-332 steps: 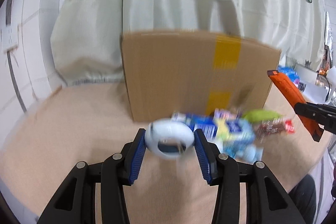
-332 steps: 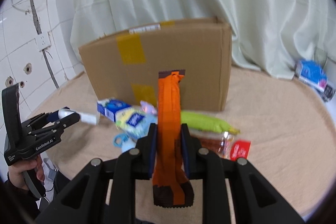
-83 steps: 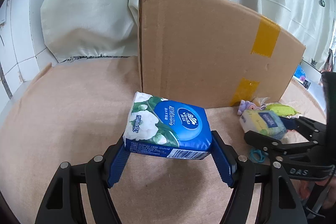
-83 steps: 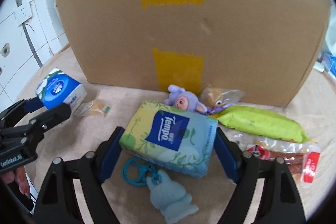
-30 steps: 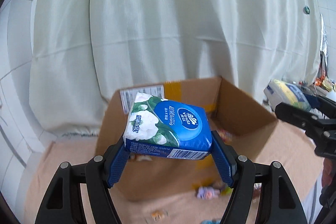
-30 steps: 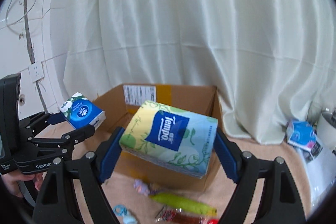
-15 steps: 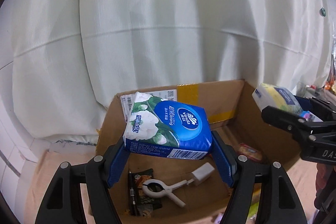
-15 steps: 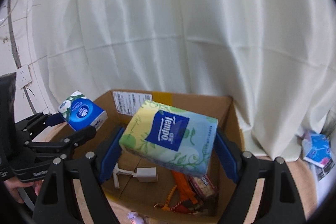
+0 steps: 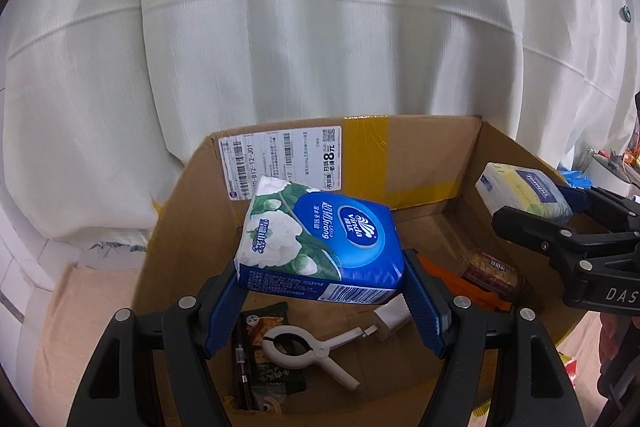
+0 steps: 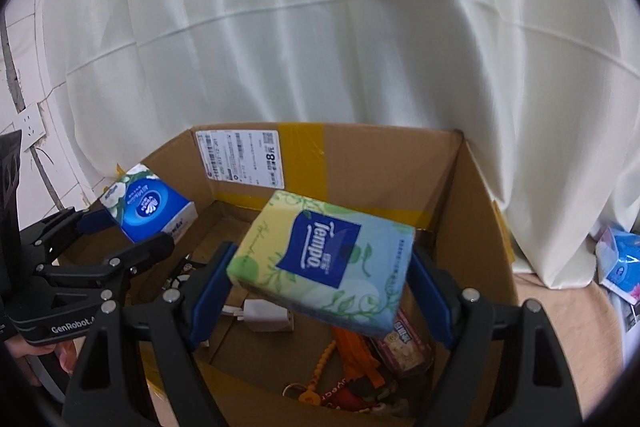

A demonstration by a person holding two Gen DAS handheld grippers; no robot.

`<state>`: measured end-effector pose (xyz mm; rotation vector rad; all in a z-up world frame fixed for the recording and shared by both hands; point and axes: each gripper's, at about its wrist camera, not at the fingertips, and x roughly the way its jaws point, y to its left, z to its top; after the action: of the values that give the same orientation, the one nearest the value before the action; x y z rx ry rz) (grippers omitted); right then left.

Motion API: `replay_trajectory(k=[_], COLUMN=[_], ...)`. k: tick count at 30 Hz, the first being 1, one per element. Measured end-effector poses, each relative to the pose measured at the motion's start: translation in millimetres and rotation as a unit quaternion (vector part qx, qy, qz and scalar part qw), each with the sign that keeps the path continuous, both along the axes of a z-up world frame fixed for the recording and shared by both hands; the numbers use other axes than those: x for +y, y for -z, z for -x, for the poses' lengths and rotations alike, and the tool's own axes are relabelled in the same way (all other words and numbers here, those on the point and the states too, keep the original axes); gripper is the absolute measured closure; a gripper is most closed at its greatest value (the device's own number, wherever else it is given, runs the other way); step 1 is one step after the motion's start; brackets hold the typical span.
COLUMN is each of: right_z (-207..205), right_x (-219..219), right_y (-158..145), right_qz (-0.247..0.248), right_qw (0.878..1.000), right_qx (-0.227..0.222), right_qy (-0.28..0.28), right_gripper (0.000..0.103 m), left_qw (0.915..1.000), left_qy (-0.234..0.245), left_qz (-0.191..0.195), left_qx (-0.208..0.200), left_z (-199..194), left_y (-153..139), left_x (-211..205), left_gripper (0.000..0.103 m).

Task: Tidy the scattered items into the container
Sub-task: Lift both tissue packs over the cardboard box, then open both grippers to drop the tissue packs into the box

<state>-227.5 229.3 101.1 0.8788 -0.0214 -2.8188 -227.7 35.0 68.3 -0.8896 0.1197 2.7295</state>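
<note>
Far left: white tiled wall with a socket (image 10: 31, 123), white curtain (image 9: 320, 27) draped behind everything. Left gripper (image 9: 320, 291) clamped on blue Vinda tissue pack (image 9: 320, 247), blue pads pressed to both ends, pack tilted, held over the left half of the open cardboard box (image 9: 192, 227); same pack seen at (image 10: 150, 203) from the right wrist view, left gripper at (image 10: 124, 231). On the box's far wall, white shipping label (image 9: 280, 159) beside yellow tape (image 9: 366, 143). On the box floor, left to right: dark snack packet (image 9: 268, 355), white plastic clip (image 9: 308, 347) lying across it, white charger plug (image 10: 266, 315), orange wrapper (image 10: 352, 351), red-brown biscuit pack (image 9: 494, 273) near the right wall, small trinkets at the near edge, unclear. Right gripper (image 10: 320, 283) closed on green-yellow Tempo tissue pack (image 10: 324, 263), gripped at both ends, tilted, held above the box's middle-right; also at (image 9: 524, 193), with the right gripper at (image 9: 560, 215). Beige tabletop (image 10: 560, 327) right of the box, blue tissue pack (image 10: 620, 259) lying at the far right by the curtain.
</note>
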Motion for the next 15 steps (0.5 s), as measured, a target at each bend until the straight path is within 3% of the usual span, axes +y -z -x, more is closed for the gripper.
replay_trajectory(k=[12,15], right_z=[-2.8,-0.6], right_x=[-0.6,2.7], right_y=[-0.4,-1.2], right_qz=[-0.011,0.0], right_qw=[1.0,1.0], right_qx=[-0.004,-0.002], right_qy=[-0.004,0.002], right_gripper=[0.015,0.005], left_qw=[0.9999,0.9998], left_qy=[-0.012,-0.011], left_qz=[0.006,0.006], left_qx=[-0.005,-0.012], left_z=[0.8,1.8], left_y=[-1.3,-1.5], left_x=[-0.5,1.2], left_gripper=[0.028,0.024])
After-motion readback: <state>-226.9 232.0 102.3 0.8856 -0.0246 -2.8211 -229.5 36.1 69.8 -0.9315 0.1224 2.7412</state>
